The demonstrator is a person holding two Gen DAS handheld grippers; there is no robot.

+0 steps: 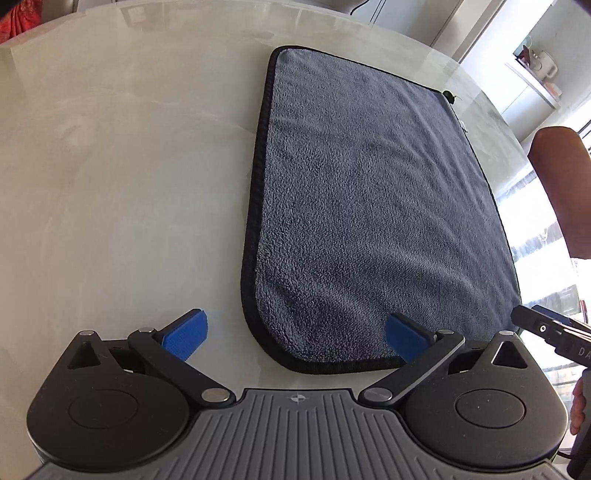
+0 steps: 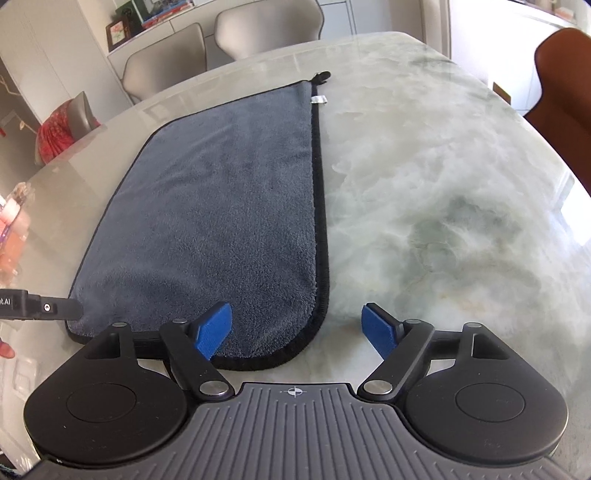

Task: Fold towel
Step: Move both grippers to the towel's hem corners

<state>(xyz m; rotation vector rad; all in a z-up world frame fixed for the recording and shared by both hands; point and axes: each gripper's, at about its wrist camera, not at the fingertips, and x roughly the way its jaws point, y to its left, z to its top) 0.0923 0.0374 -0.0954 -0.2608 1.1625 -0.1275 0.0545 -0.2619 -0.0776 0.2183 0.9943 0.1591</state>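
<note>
A grey-blue towel with a black hem lies flat on the pale marble table; it also shows in the right wrist view. My left gripper is open and empty, hovering over the towel's near left corner, one blue pad off the cloth, the other above it. My right gripper is open and empty over the towel's near right corner, straddling the hem. Each gripper's tip shows at the edge of the other's view: the right one and the left one.
A brown chair back stands at the table's right side and beige chairs at the far side. A small white label and a black loop sit at the towel's far right corner. The marble table stretches right of the towel.
</note>
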